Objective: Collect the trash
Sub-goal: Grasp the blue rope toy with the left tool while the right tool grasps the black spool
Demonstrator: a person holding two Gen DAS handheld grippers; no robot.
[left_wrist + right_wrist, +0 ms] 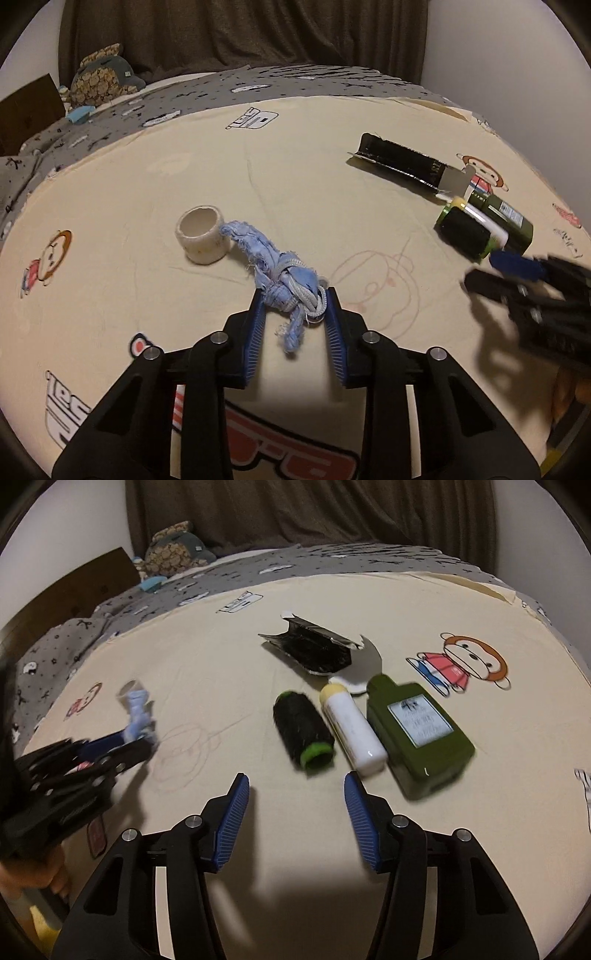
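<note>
On the cream bedsheet (258, 166), nearest to me, the left gripper (295, 306) has its jaws closed in on a knotted blue rag (284, 273), pinching the frayed bundle between the blue pads, with a loose end hanging down between them. Touching the far tip of the rag stands a small white ring of tape (202, 235), upright on its edge of cloth, hollow side up.

To the right of the rag, the right gripper (296, 805) hovers low over the sheet with its jaws spread wide and nothing between them. Just beyond it lie three things side by side: a black spool (303, 730) with a green rim, on its side; a white tube (352, 727) with a pale yellow cap beside it; and a dark green flat bottle (419, 734) with a pale label, lying label up, touching or nearly touching the tube. Past these, farther from the rag, sits a torn black carton (314, 651), flattened open with its flaps splayed.

Behind all that, the cream sheet gives way to a grey patterned blanket (221, 92). At the far left corner of the bed, well apart from the rag, a stuffed toy (103, 75) leans near a dark curtain (240, 33).
</note>
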